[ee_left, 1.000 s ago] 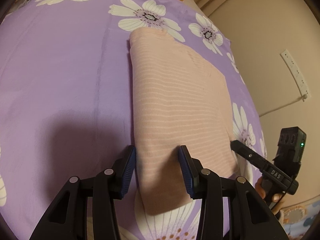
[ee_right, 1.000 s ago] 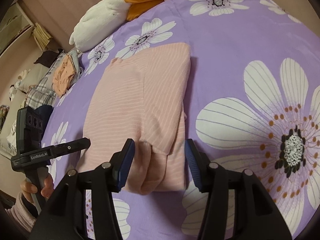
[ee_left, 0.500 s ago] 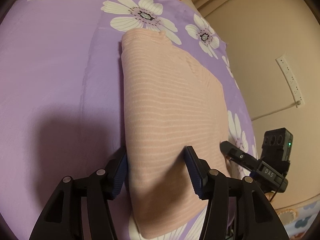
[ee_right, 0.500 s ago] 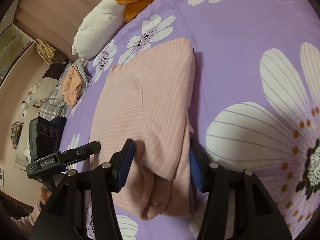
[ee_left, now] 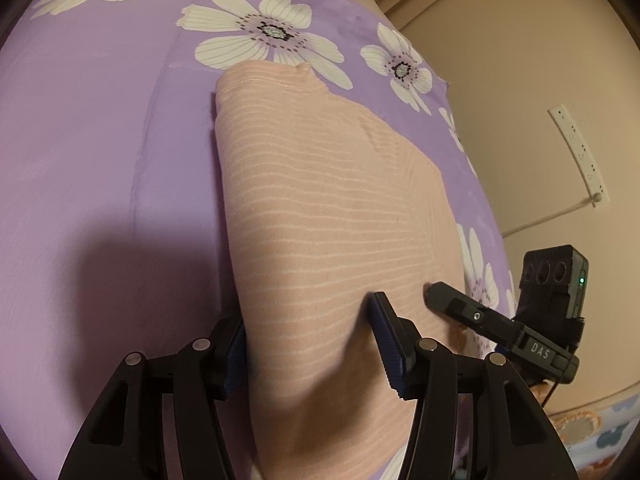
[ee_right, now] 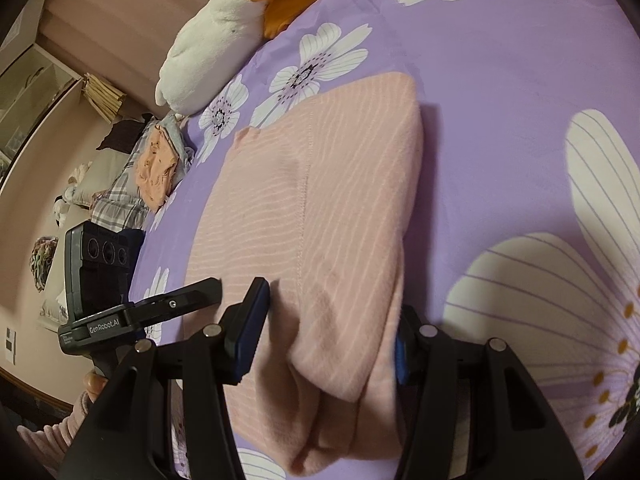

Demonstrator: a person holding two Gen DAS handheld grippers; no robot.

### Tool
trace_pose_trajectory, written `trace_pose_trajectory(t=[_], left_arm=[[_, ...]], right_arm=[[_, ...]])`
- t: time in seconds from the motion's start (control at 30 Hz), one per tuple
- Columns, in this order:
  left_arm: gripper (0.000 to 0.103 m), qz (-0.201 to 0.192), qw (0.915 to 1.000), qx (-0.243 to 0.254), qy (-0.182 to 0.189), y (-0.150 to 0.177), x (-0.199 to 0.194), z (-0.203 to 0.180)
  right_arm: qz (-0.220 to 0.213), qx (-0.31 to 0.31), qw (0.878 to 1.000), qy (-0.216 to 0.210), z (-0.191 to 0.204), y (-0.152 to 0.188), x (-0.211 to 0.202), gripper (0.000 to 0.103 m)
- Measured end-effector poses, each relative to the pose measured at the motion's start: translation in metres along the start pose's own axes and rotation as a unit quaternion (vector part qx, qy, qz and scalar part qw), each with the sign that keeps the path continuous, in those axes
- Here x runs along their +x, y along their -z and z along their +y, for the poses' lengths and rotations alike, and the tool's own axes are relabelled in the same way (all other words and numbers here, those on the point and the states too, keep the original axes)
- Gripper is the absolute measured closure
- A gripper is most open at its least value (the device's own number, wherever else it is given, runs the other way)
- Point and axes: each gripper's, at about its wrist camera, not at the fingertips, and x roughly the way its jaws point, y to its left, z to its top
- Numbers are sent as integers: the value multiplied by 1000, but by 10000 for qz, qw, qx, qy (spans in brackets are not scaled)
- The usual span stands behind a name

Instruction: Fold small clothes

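Note:
A pink striped garment (ee_left: 328,208) lies folded into a long pad on the purple flowered bed sheet (ee_left: 100,140). My left gripper (ee_left: 308,320) is open and straddles the garment's near left edge: one pad sits beside the edge, the other rests on top. The right gripper's finger (ee_left: 444,298) shows at the garment's right side. In the right wrist view the garment (ee_right: 320,200) fills the gap of my open right gripper (ee_right: 332,304) at its near right corner. The right pad is partly hidden behind the fold. The left gripper's finger (ee_right: 200,288) lies just to the left.
A white and orange plush toy (ee_right: 224,28) lies at the bed's far end. A pile of clothes (ee_right: 152,168) sits past the bed's left side. A wall with a power strip (ee_left: 580,152) stands close on the right. A hand (ee_right: 94,380) in a pink sleeve holds the left gripper.
Both grippers have slid forward along the garment's near end, so cloth now lies between their pads. The left jaws have widened. The two grippers have come closer together.

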Motion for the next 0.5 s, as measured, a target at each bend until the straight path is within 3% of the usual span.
trace_pose_trajectory(t=[0.5], left_arm=[[45,35,9999,121,-50,-9,9,-8]], right_arm=[[-25,-143,9999,-22,7,-11,13,57]])
